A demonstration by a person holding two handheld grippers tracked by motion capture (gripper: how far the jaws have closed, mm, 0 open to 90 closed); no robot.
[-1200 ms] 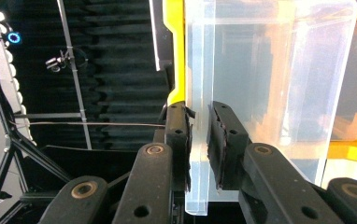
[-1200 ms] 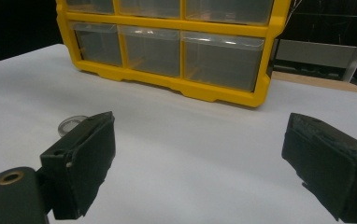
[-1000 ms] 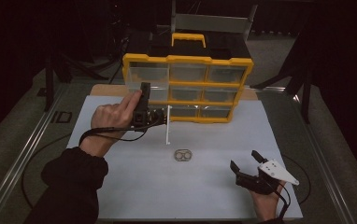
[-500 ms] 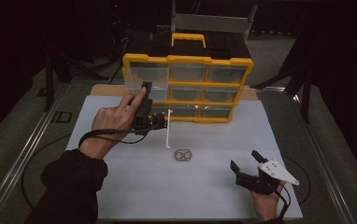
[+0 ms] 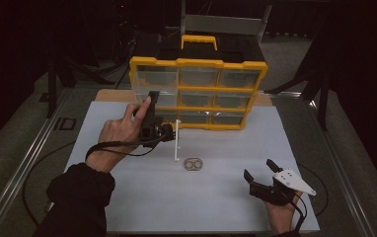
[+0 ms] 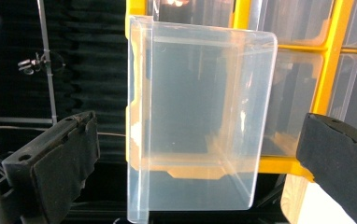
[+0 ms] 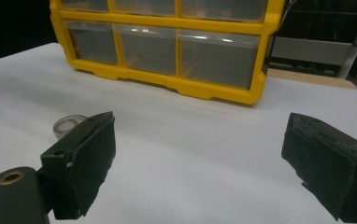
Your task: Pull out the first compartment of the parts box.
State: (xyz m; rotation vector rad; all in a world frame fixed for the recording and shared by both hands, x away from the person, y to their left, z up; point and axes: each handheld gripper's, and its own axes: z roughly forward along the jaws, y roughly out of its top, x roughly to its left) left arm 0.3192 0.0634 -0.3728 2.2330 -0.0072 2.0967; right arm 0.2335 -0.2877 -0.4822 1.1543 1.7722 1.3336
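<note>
High view looks down and forward over the counter (image 5: 142,197) — both gripper views face the yellow drawer cabinet (image 5: 196,64), left one close-up.

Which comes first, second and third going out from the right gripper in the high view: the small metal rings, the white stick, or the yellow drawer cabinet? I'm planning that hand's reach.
1. The metal rings, lying on the white mat to the left of the right gripper.
2. The white stick, farther left, by the left gripper.
3. The yellow drawer cabinet, at the mat's far edge.
</note>
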